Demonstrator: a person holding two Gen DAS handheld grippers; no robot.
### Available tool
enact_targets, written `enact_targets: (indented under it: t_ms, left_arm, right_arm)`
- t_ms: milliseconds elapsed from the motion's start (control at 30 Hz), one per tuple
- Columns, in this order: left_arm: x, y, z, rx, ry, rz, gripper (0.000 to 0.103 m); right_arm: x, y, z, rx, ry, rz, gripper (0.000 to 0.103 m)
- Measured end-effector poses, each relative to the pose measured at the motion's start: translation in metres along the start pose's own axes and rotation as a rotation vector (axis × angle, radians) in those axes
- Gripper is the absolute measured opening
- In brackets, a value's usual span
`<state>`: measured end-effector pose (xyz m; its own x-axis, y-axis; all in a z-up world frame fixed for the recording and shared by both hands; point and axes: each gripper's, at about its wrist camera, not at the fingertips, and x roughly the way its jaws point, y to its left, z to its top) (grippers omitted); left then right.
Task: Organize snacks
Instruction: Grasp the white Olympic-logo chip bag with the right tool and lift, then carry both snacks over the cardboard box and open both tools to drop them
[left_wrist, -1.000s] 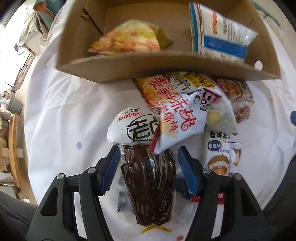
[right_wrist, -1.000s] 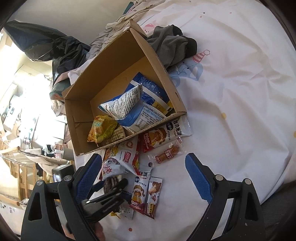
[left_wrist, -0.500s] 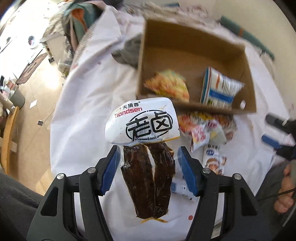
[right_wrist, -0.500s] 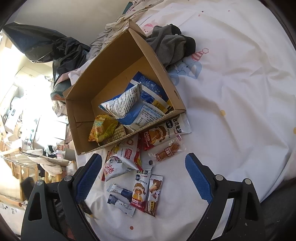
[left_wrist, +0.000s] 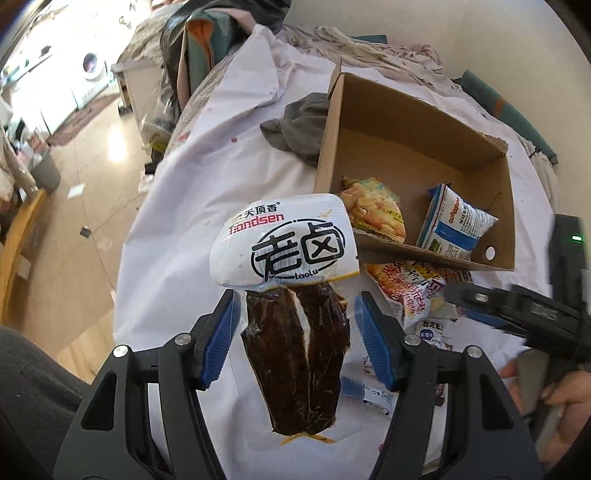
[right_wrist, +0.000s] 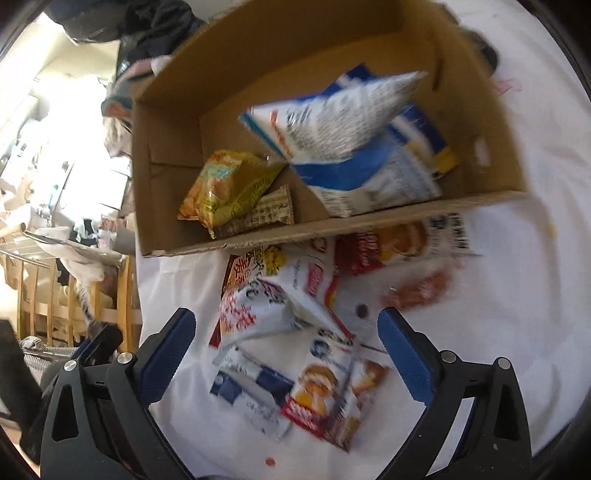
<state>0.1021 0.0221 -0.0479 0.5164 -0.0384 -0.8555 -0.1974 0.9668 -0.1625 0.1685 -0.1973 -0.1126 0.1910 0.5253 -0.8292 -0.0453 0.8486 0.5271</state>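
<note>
Two grippers are mine here. My left gripper (left_wrist: 295, 332) pinches a vacuum-sealed pack of dark braised meat (left_wrist: 295, 339) by its clear side edges, the white printed top of the pack standing up beyond my blue pads (left_wrist: 221, 332) and the whole pack lifted clear of the white sheet (left_wrist: 192, 177). My right gripper (right_wrist: 286, 356) has its jaws opening, spread wide with nothing pressed between them, over a loose heap of snack packets (right_wrist: 291, 332) lying on the sheet just in front of the cardboard box (right_wrist: 332, 230). Inside the box lie a yellow-orange bag (right_wrist: 229, 188), a wafer bar (right_wrist: 258, 216) touching it, and a blue-and-white bag (right_wrist: 347, 147) leaning toward the right end. From the left view the box sits beyond my held pack, with a grey cloth (left_wrist: 295, 129) bunched against its far left corner. The right-hand picture is blurred, so packet labels there are hard to read.
</note>
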Motion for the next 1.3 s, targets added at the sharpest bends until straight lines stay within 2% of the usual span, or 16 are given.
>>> enact_targets:
  t_ms: [67,300,333,367,500,933,1167,1300]
  left_arm:
    - [0.002,0.001,0.001,-0.006,0.003,-0.004,0.06]
    - [0.005,0.005,0.005,-0.049,0.02,-0.028,0.06]
    - [0.005,0.007,0.006,-0.059,0.021,-0.026,0.06]
    - [0.006,0.008,0.007,-0.065,0.024,-0.026,0.06]
    - [0.008,0.007,0.006,-0.059,0.032,-0.023,0.06]
    - [0.005,0.003,0.007,-0.041,0.004,-0.001,0.06]
    - [0.002,-0.003,0.005,-0.009,-0.01,0.012,0.06]
    - [0.001,-0.004,0.007,0.001,-0.014,0.011,0.06]
  right_arm:
    - [0.016,0.004,0.006,0.01,0.021,0.0,0.101]
    - [0.054,0.01,0.011,0.003,0.082,-0.081,0.101]
    - [0.054,0.011,0.01,-0.011,0.065,-0.086,0.099]
    - [0.053,0.013,0.01,-0.026,0.058,-0.088,0.094]
    - [0.053,0.02,0.007,-0.051,0.069,-0.084,0.082]
    - [0.004,0.005,-0.016,-0.032,0.071,0.087,0.058]
    - [-0.025,-0.007,-0.03,-0.017,0.047,0.171,0.051]
    - [-0.048,-0.005,-0.035,-0.022,0.008,0.225,0.05]
